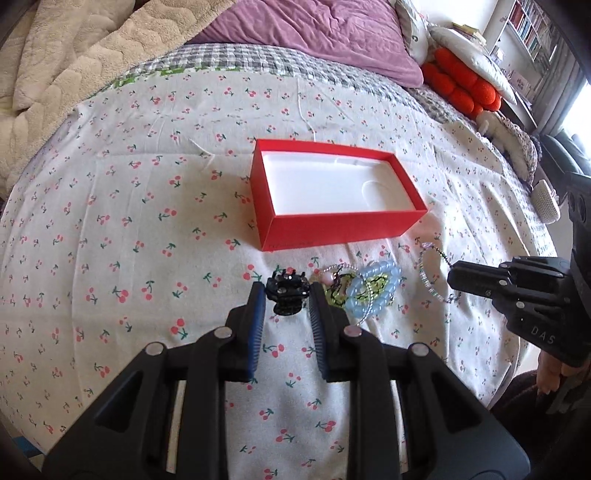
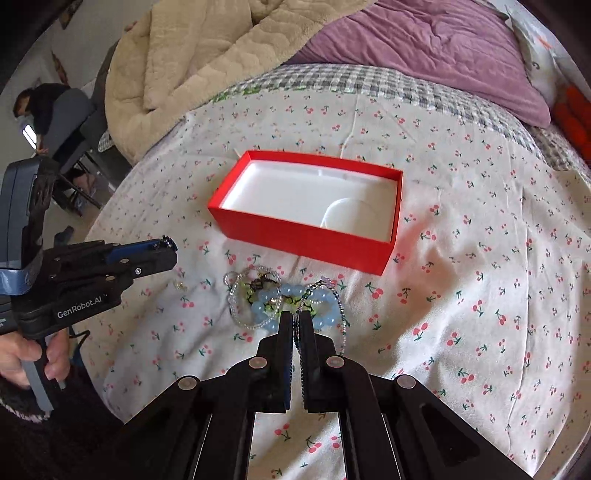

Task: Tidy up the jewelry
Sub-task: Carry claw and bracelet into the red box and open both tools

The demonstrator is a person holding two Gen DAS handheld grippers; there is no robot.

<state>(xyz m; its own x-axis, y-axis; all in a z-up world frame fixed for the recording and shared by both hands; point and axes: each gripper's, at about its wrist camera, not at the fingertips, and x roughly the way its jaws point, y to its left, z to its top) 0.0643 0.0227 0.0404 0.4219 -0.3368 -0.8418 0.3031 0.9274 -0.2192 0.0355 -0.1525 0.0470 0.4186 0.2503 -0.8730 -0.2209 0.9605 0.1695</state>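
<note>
Your left gripper (image 1: 287,295) has its blue-padded fingers clamped on a black claw hair clip (image 1: 287,291), which sits between the tips above the cherry-print sheet (image 1: 110,221). On its side, in the right wrist view, white lettering reads "GenRobot.AI". Your right gripper (image 2: 296,318) has its fingers pressed nearly together, pinching a thin beaded strand (image 2: 341,314) that loops out to the right of the tips; in the left wrist view its body shows the letters "DAS", the rest cut off.

Just beyond both tips lies the jewelry pile: a pale blue bead bracelet (image 2: 295,302), a clear bead bracelet (image 2: 236,295) and some green and dark pieces tangled among them. Farther on, near the pile but apart from it, stands the open red box (image 2: 303,236) with a white moulded liner. A purple pillow (image 1: 314,33) and a cream blanket (image 1: 74,55) lie at the head of the bed.
</note>
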